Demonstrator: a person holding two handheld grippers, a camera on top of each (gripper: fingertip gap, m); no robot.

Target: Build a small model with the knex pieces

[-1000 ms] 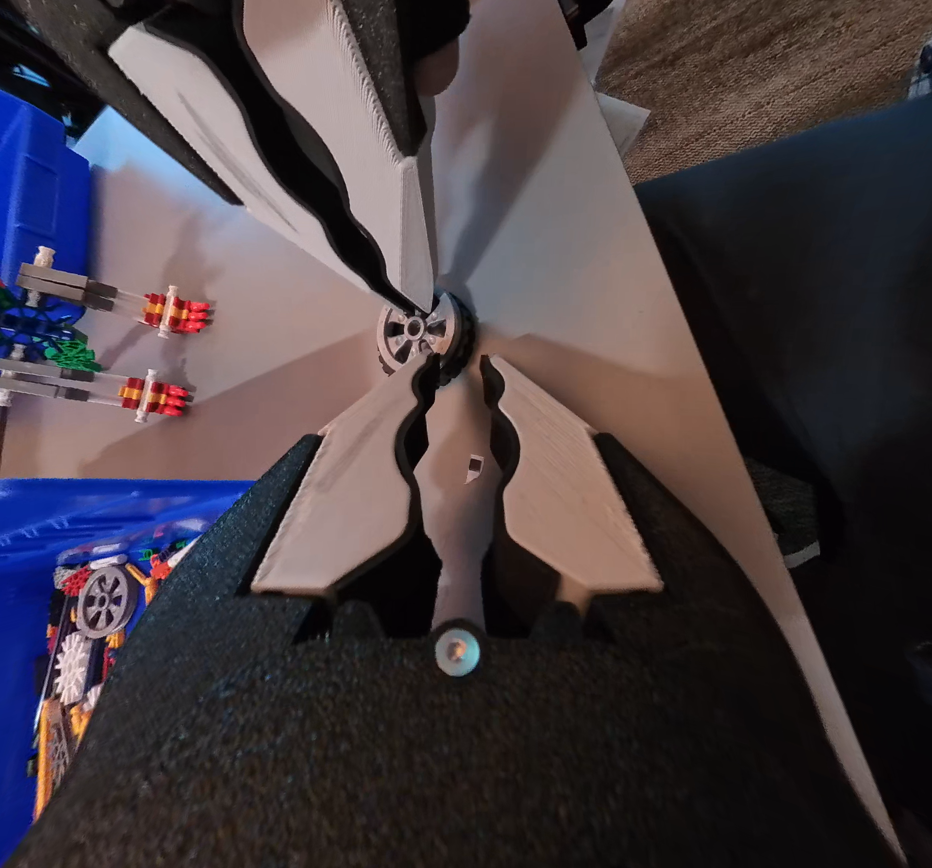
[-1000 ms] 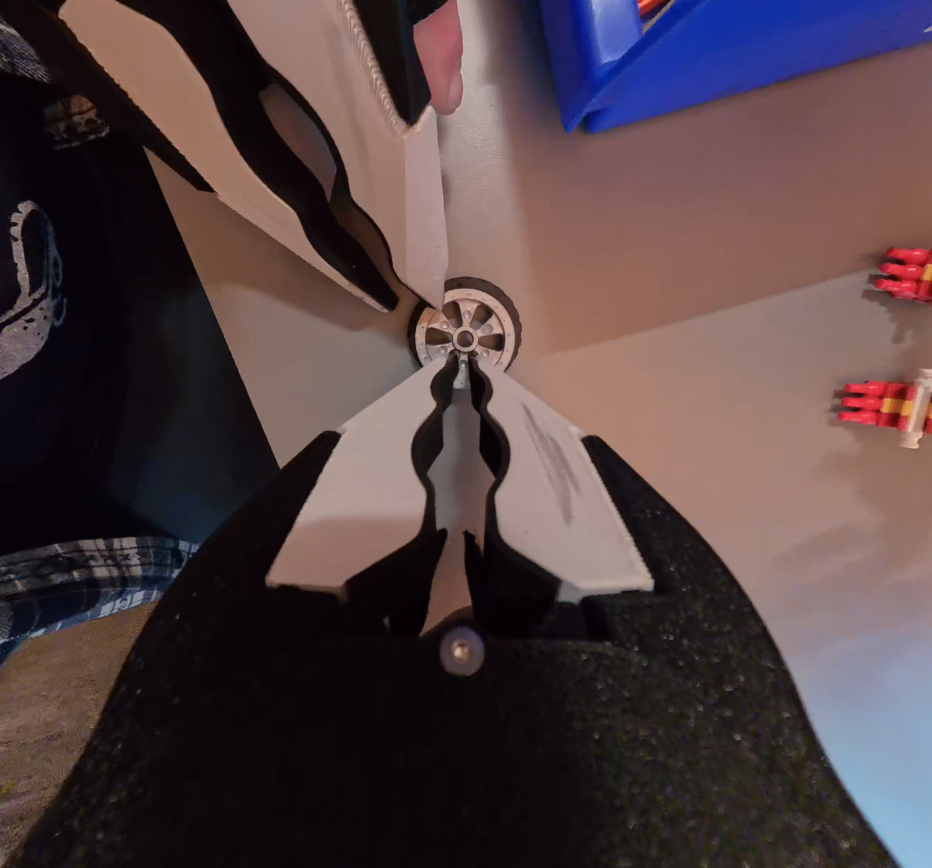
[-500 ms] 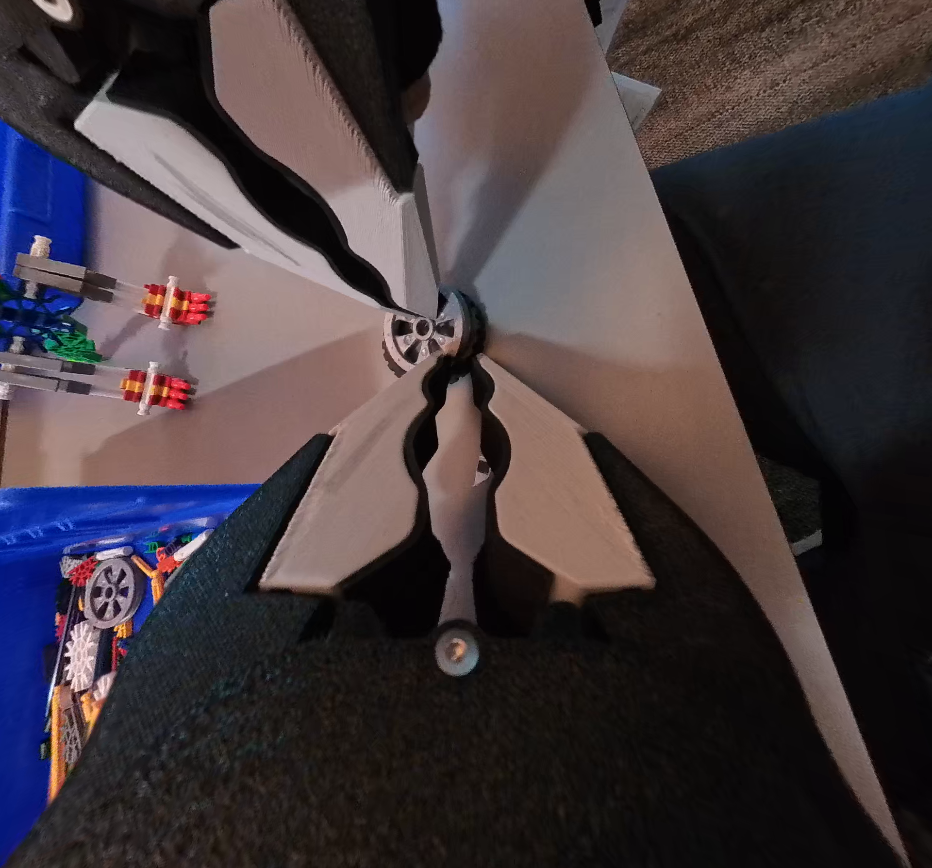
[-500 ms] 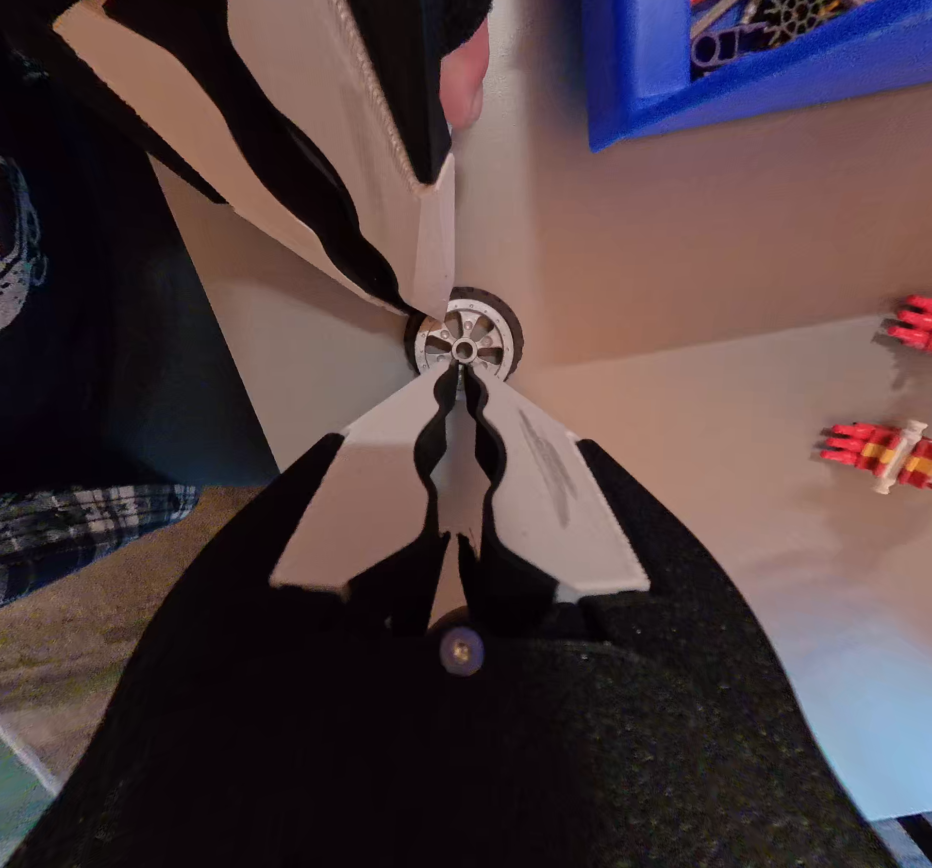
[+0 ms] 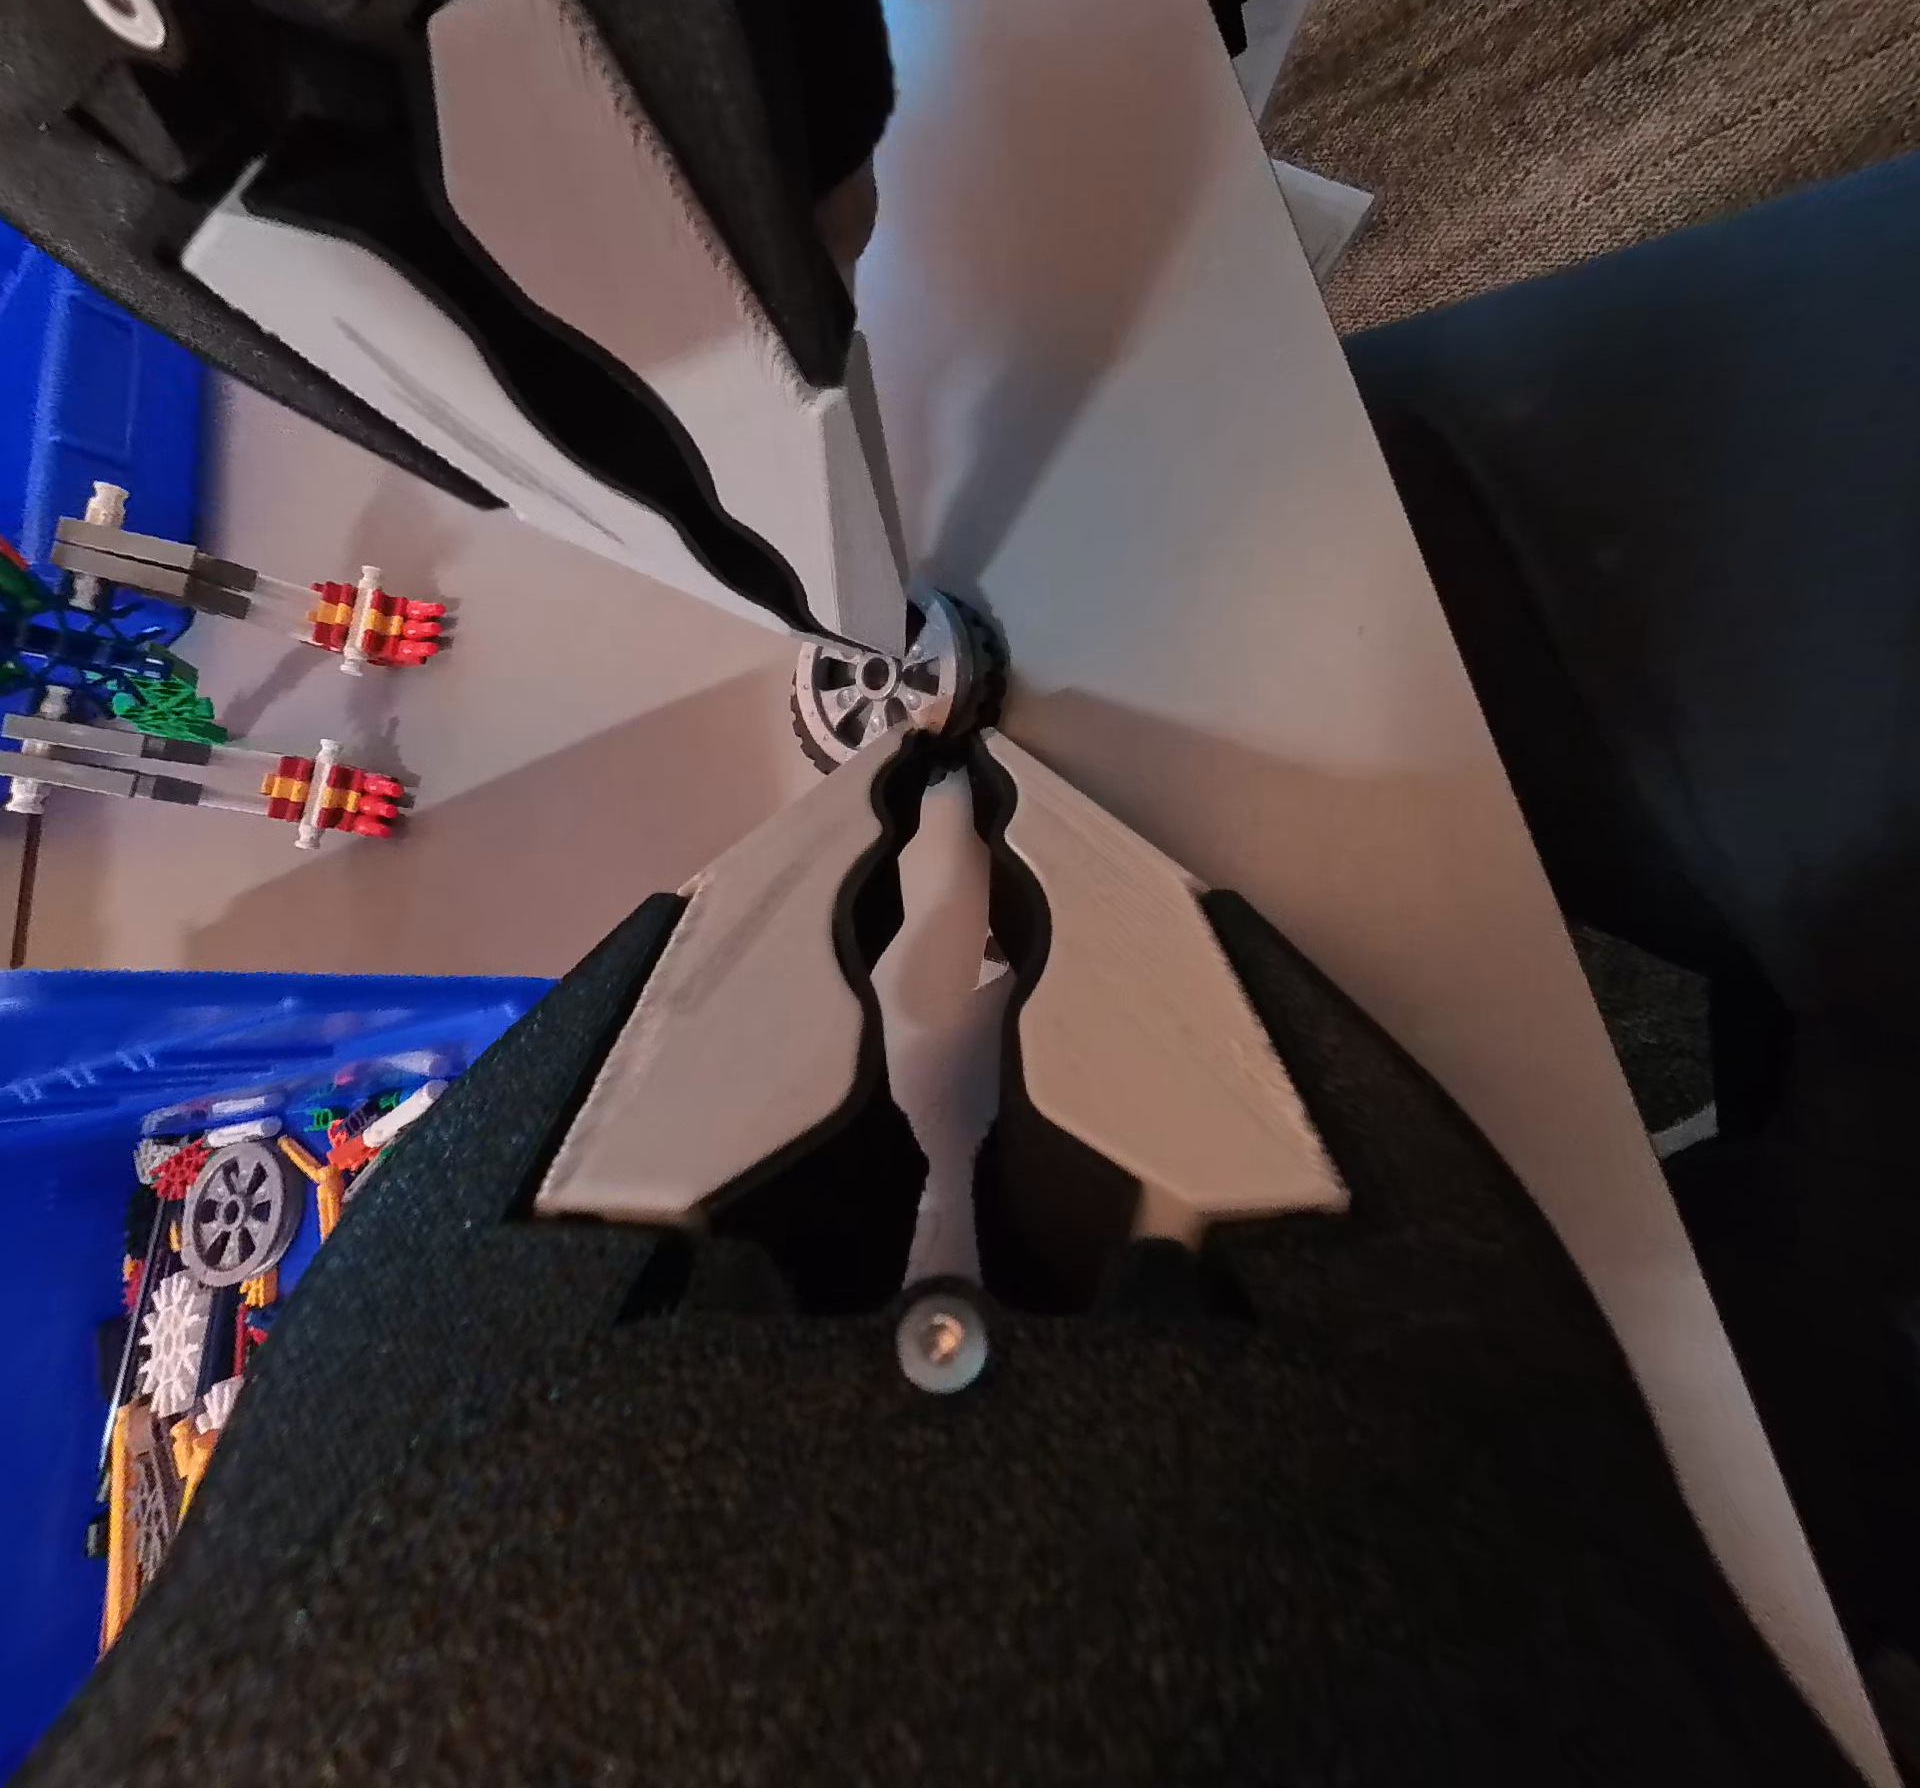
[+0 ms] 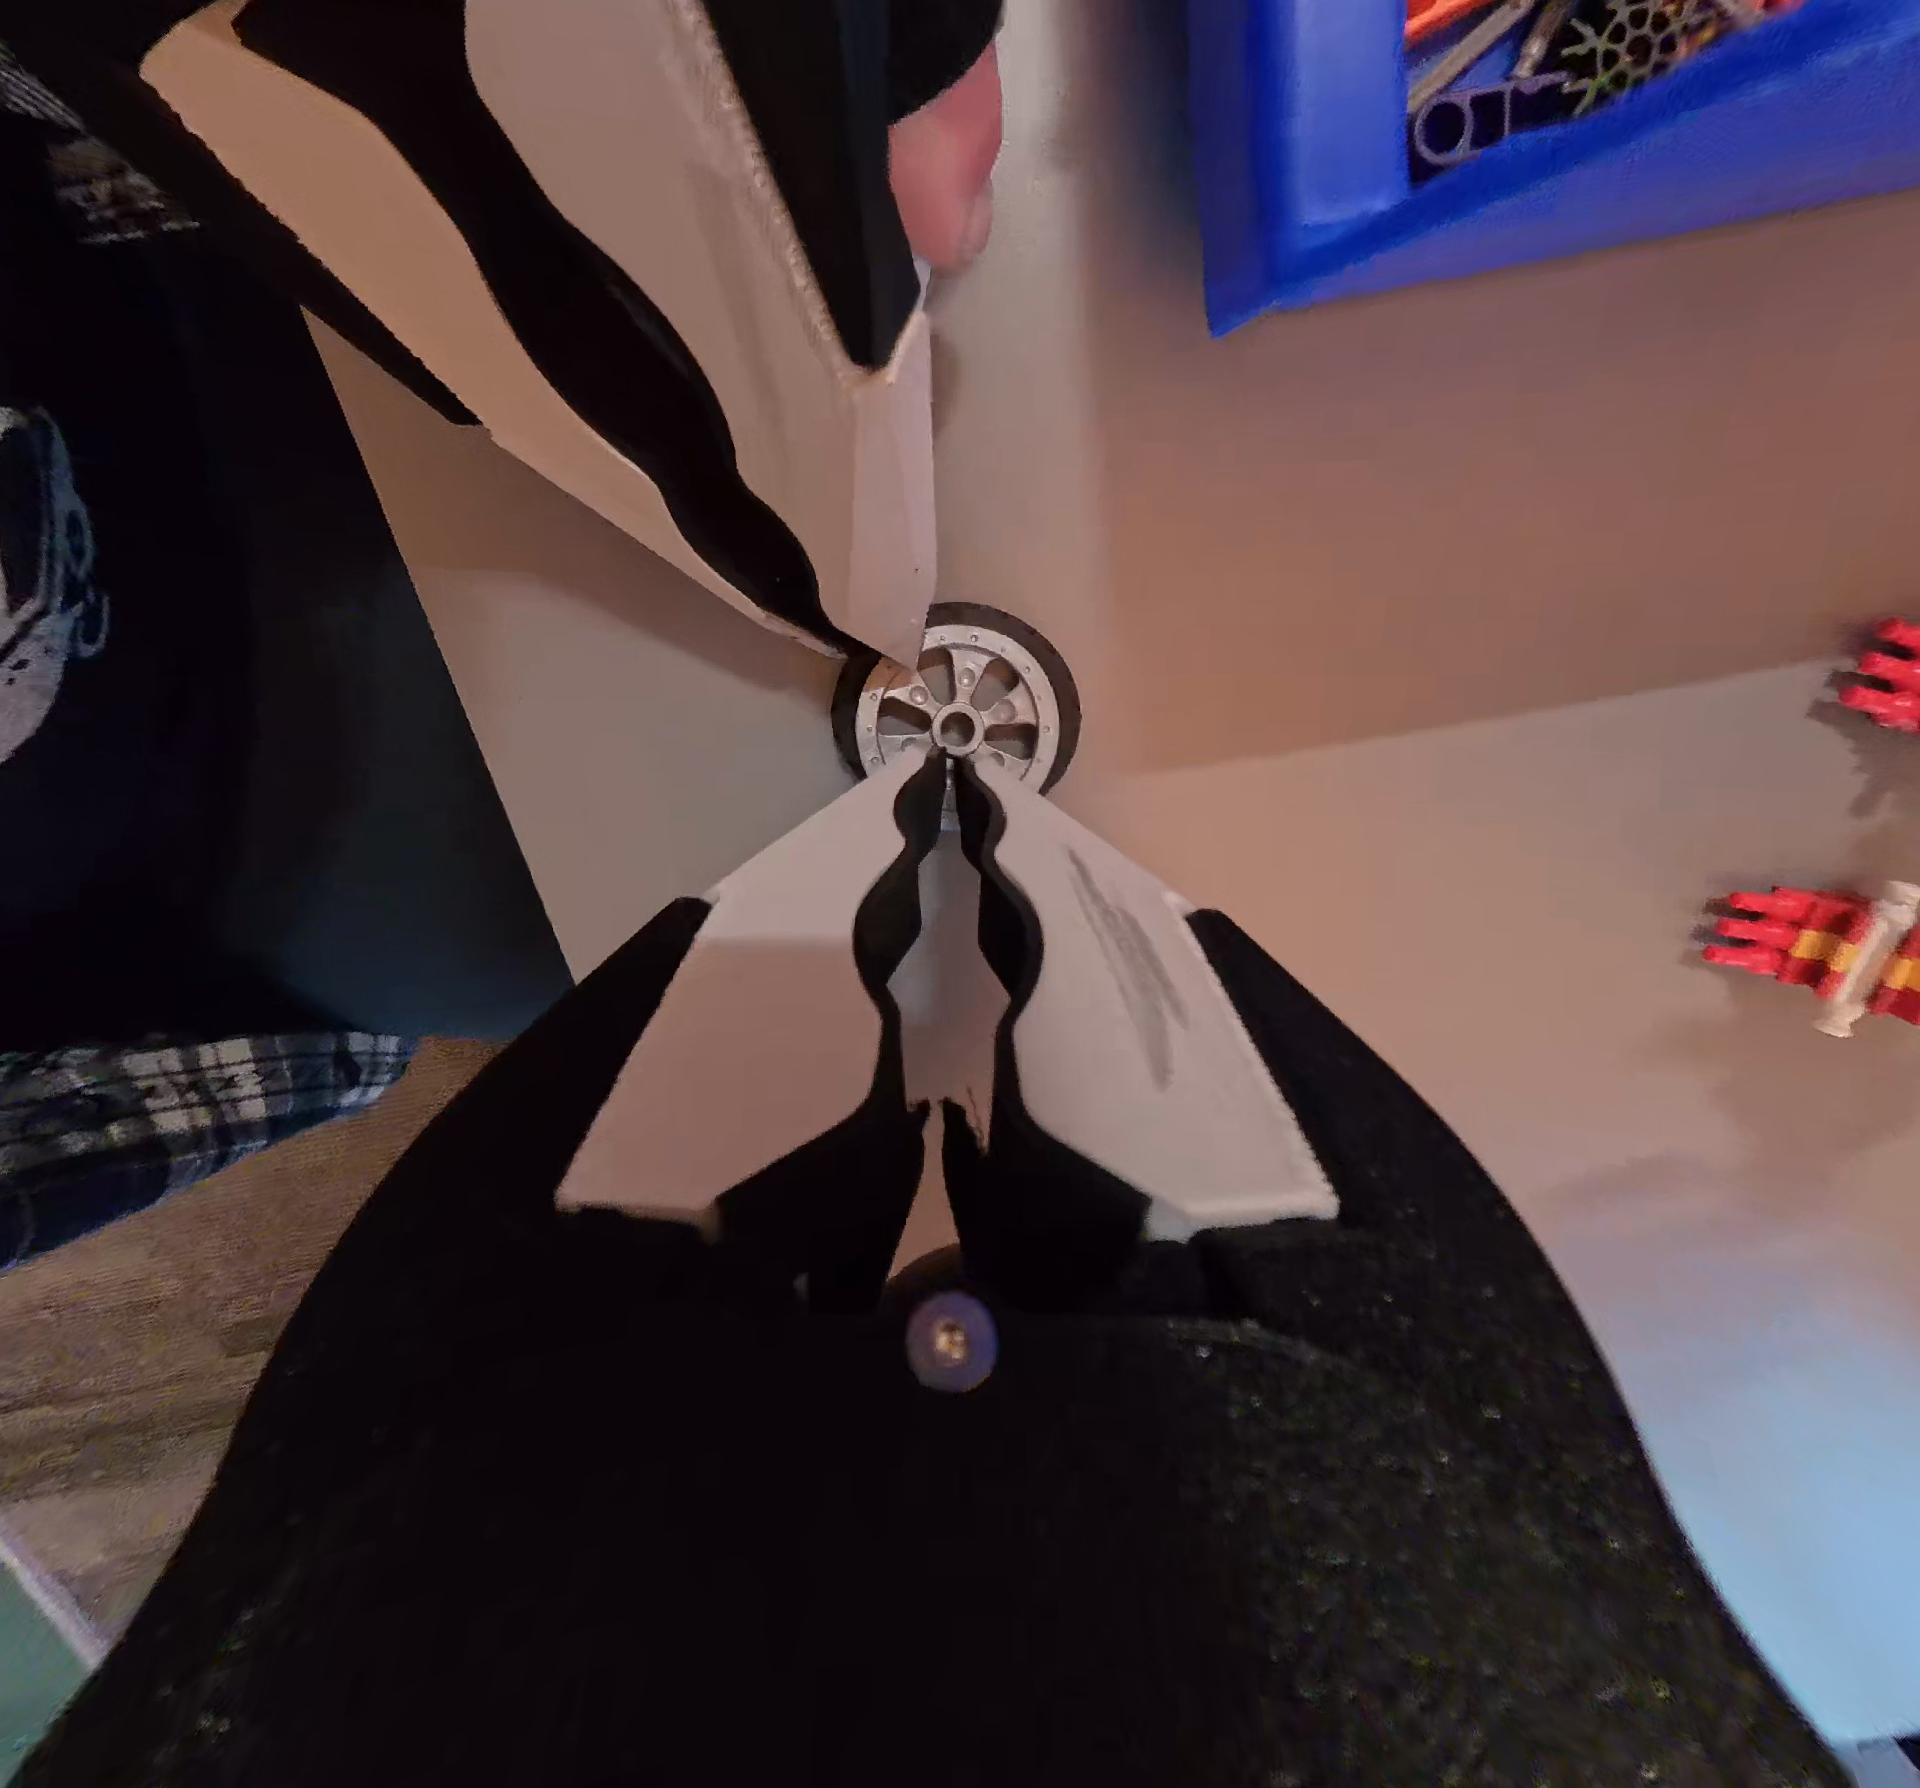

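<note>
Both grippers meet at one small grey wheel with a black tyre (image 5: 894, 689), held just over the pale table (image 5: 1143, 450) near its edge. Left gripper (image 5: 940, 767) comes up from 6 o'clock in its own view, its jaws pinched on the tyre's rim. Right gripper (image 6: 948, 782) likewise rises from 6 o'clock in its view, jaws nearly pressed together on a thin grey pin (image 6: 948, 793) just below the wheel's hub; how the pin meets the hub is too small to tell. In each view the other gripper slants in from 11 o'clock, its tips touching the wheel. Red and yellow rod pieces (image 5: 353, 621) lie at 9 o'clock in the left view. A blue bin (image 6: 1558, 180) of mixed parts sits at 1 o'clock in the right view.
</note>
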